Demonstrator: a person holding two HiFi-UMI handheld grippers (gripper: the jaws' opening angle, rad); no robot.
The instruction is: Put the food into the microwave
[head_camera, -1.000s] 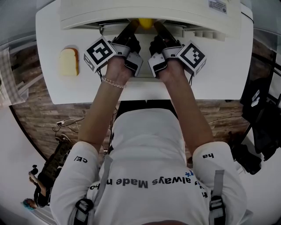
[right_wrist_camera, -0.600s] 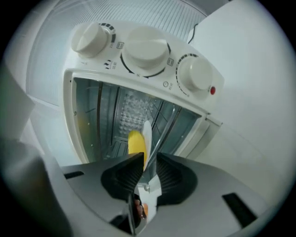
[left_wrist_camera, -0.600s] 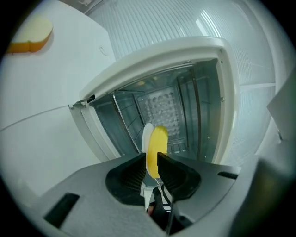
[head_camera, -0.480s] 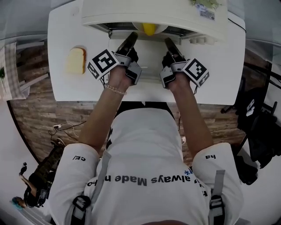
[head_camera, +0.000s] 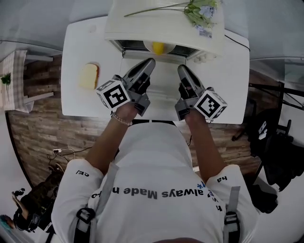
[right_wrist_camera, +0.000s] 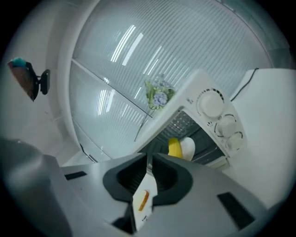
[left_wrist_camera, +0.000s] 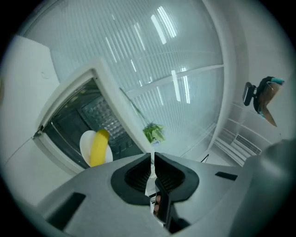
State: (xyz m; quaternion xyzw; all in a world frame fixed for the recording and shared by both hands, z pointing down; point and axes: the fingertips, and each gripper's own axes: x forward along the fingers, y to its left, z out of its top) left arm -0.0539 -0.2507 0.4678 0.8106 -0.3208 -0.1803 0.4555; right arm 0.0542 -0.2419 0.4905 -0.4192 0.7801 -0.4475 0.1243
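A yellow banana (head_camera: 158,47) lies on a white plate (head_camera: 149,46) inside the open white microwave (head_camera: 142,23) at the table's far side. The left gripper view shows the banana (left_wrist_camera: 98,147) on its plate (left_wrist_camera: 84,144) in the dark cavity. In the right gripper view the banana (right_wrist_camera: 175,148) is left of the microwave's knobs (right_wrist_camera: 211,104). My left gripper (head_camera: 151,61) and right gripper (head_camera: 181,69) hang side by side just in front of the opening. Both are shut with nothing in them, and both stay apart from the plate.
A slice of bread (head_camera: 89,76) lies on the white table (head_camera: 78,99), left of the microwave. A sprig of flowers (head_camera: 199,9) rests on the microwave's top. The microwave's door panel (head_camera: 164,80) lies open and flat under the grippers. Wooden floor surrounds the table.
Both grippers have drawn back out of the microwave opening toward the person. The banana and its plate stay inside. The head view has pulled back, showing the microwave's top.
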